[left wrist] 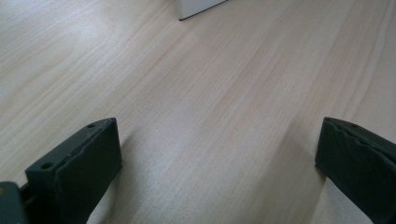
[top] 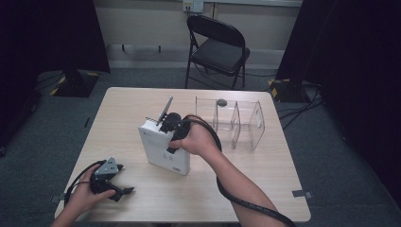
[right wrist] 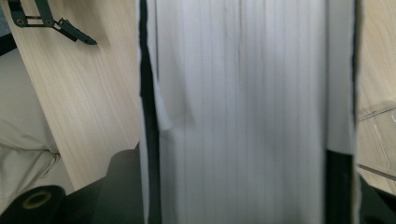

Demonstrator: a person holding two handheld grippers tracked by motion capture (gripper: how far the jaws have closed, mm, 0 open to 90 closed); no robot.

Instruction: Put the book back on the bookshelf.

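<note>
— While the left tongs (top: 124, 178) rest low on the wooden surface (top: 132, 109), how do they stand?
— Spread wide, gripping nothing.
— And the right tongs (top: 166, 126)?
— Clamped across the top edge of the thick white book (top: 163, 151), which stands upright mid-surface, beside a clear divided organiser (top: 236, 124).

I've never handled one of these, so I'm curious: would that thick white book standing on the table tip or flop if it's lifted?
Probably stiff: the white book keeps a flat, boxy shape. Its thick page block, seen between the right tool's jaws, suggests it is fairly heavy. Standing on a narrow edge on the table, it might tip if let go.
</note>
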